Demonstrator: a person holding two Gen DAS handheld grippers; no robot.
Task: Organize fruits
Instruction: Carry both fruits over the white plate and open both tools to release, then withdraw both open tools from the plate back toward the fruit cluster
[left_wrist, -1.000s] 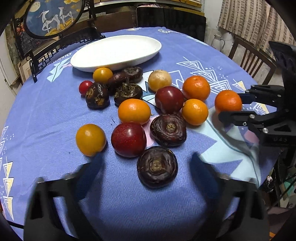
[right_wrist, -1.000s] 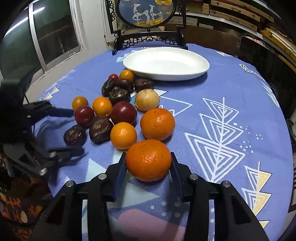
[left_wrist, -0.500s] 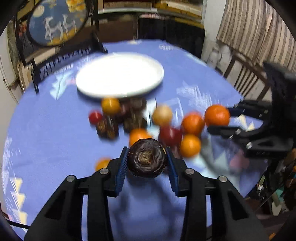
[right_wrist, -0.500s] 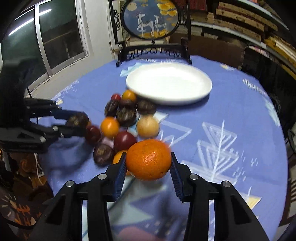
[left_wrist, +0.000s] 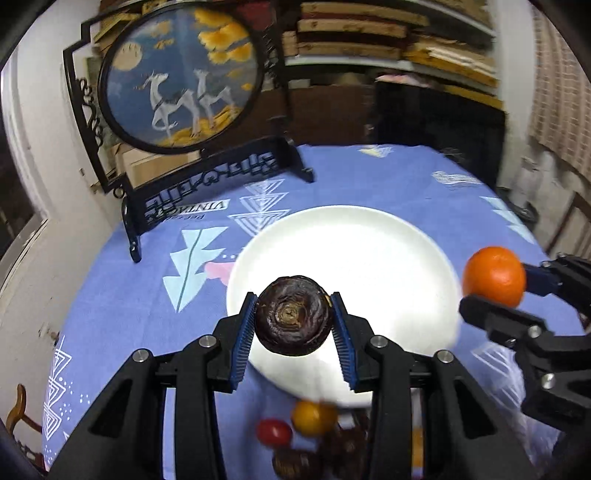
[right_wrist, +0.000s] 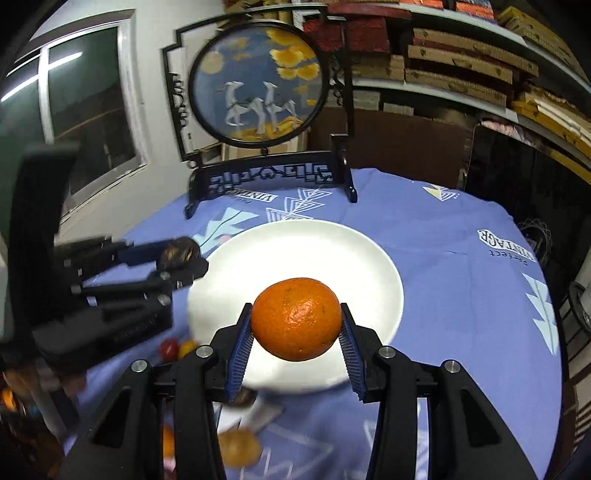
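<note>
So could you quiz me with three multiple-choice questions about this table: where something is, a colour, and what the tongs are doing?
1. The white plate lies
A) in front of the framed deer picture
B) on a chair
C) under the cloth

2. The fruit in the right tongs is
A) green
B) orange
C) purple

3. The left tongs are
A) open
B) holding a dark wrinkled fruit
C) out of view

Answers:
1 A, plate sits nearer than the picture.
2 B, an orange fruit between the pads.
3 B, pads press both sides.

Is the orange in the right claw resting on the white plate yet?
Cannot tell. In the right wrist view the orange overlaps the white plate, gripped by the right claw. The left wrist view shows it near the rim, but neither reveals a gap or contact.
</note>
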